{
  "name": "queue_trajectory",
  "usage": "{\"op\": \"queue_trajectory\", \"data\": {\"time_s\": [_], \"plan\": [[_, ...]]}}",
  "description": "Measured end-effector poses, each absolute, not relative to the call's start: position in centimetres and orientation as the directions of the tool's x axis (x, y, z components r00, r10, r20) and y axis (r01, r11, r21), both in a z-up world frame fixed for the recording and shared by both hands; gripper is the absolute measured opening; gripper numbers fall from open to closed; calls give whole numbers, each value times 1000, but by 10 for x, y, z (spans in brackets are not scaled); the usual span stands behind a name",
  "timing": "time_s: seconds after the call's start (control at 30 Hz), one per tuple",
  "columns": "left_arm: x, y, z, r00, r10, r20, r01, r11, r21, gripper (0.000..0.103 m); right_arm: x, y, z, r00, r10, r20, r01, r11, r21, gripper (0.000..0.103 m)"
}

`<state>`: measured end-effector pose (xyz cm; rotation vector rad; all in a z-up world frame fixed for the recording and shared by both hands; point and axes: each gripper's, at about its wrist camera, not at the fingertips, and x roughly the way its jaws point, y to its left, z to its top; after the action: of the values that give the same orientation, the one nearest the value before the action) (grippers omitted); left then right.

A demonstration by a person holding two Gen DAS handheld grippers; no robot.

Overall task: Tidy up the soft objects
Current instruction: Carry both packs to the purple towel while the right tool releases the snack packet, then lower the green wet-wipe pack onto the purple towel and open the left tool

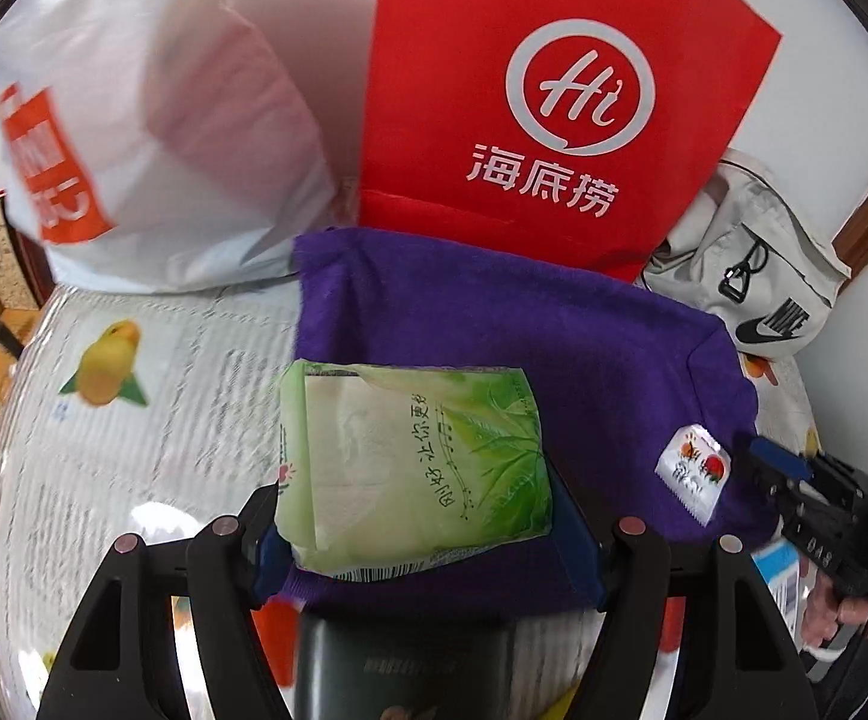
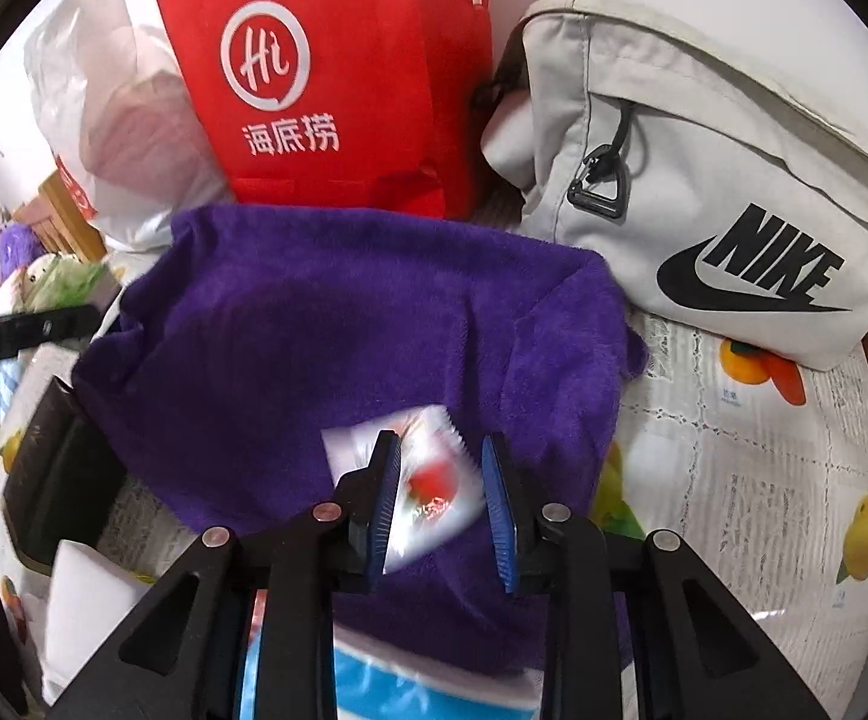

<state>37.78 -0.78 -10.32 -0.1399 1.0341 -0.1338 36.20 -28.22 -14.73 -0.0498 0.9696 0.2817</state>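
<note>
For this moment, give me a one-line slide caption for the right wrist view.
Right gripper with jaws parted around a small sachet on the purple towel, bags behind.

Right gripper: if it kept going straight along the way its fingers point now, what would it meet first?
Most likely the small white sachet lying between the fingers of the right gripper, and the purple towel right beneath it. Motion blur leaves the remaining gap unclear.
</note>
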Motion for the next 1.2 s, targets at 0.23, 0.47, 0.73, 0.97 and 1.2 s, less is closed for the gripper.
{"op": "queue_trajectory", "data": {"time_s": [0.23,0.47,0.73,0.97,1.2], "plan": [[416,-24,-112,478,-193,-857,70,981,-182,70,358,-288,-143,550,215,-807,-256,963,82,49],[442,-32,-123,458,-193,-868,73,981,-180,71,351,-292,-133,586,216,-781,-246,966,82,68],[459,-37,-129,435,-235,-869,78,972,-223,84,346,-293,-131,593,203,-779,-227,971,80,68],[452,-44,-122,453,-221,-864,82,975,-206,90,342,-292,-128,587,200,-784,-220,972,83,68],[426,-32,-98,509,-178,-842,53,983,-176,90,329,-292,-122,575,192,-796,-174,979,110,68]]}}
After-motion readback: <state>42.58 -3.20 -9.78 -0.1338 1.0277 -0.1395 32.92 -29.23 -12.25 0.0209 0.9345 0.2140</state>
